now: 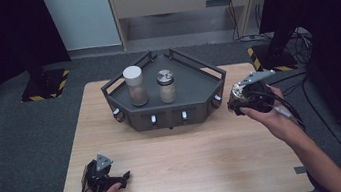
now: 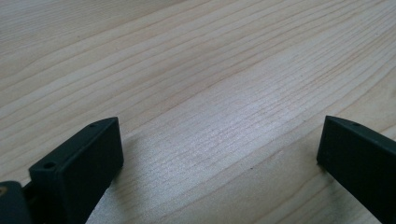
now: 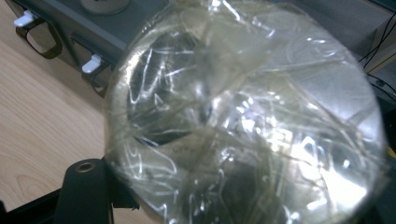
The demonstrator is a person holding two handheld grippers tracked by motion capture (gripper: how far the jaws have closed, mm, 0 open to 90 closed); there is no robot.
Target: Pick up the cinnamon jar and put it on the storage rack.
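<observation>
Pale wood worktop (image 1: 181,150) on a grey carpeted floor, a dark angular tray (image 1: 195,103) at its far middle

The right gripper (image 1: 240,100), held above the worktop's right side just beside the tray's right corner, has its jaws clenched on a clear glass jar (image 1: 237,98); in the right gripper view the jar (image 3: 243,116) bulks close to the lens, glinting, its contents too blurred to tell. Two more jars stand upright in the tray: a white-lidded jar (image 1: 135,86) to the left and a metal-lidded jar (image 1: 166,86) just beside it, apart. The left gripper (image 1: 119,180) rests low at the near left of the worktop, its jaws released and standing wide apart with only bare wood (image 2: 210,93) between them
</observation>
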